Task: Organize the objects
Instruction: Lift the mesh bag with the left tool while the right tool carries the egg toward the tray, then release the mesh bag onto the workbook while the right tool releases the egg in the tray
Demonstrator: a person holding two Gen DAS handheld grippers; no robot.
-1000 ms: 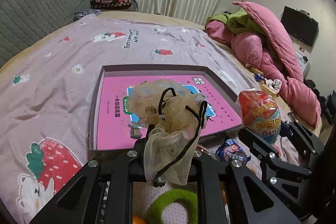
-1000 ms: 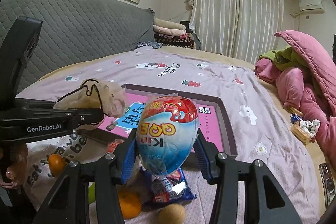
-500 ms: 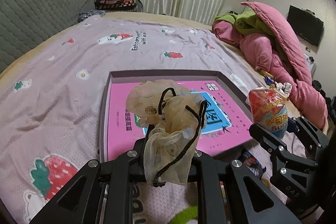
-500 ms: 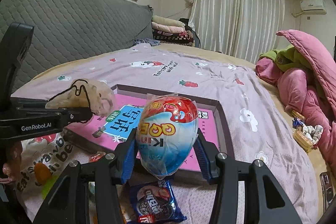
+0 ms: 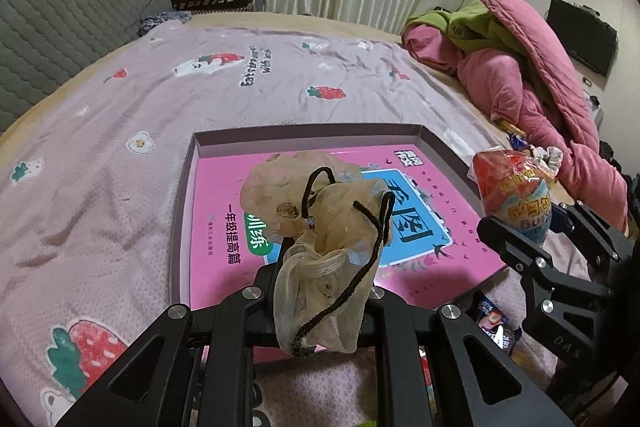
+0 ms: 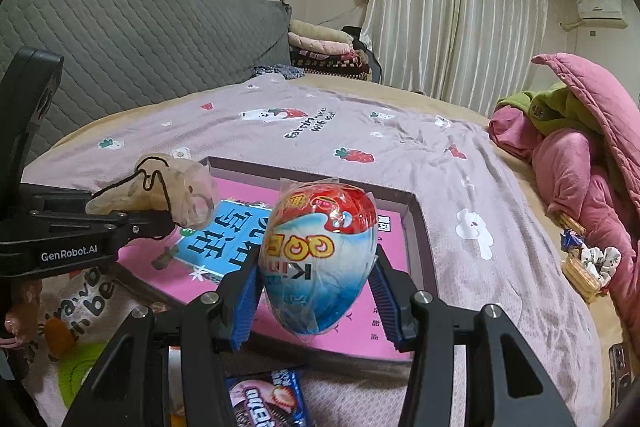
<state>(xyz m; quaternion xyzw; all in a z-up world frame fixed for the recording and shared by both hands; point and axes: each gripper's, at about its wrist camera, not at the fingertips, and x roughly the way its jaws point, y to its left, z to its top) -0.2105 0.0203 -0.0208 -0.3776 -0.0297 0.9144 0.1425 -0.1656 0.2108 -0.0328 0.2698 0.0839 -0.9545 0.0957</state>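
Observation:
My left gripper (image 5: 320, 267) is shut on a beige mesh drawstring pouch (image 5: 328, 227) with a black cord, held above the near edge of a shallow dark tray (image 5: 182, 211) that holds a pink book (image 5: 224, 195). My right gripper (image 6: 316, 283) is shut on a red, white and blue wrapped egg-shaped candy (image 6: 320, 259), held above the tray's near right part (image 6: 416, 227). The egg candy (image 5: 516, 199) and right gripper also show at the right of the left wrist view. The pouch (image 6: 168, 191) and left gripper show at the left of the right wrist view.
The tray lies on a lilac strawberry-print bedspread (image 5: 100, 155). A blue snack packet (image 6: 268, 403) lies just below the tray. An orange fruit (image 6: 58, 335) and a green ring (image 6: 76, 371) lie at lower left. Pink and green bedding (image 5: 532, 75) is piled at the right.
Both grippers have moved forward with their loads, from over the loose snacks to over the tray. The fruit and snack packet have slid toward the bottom of view.

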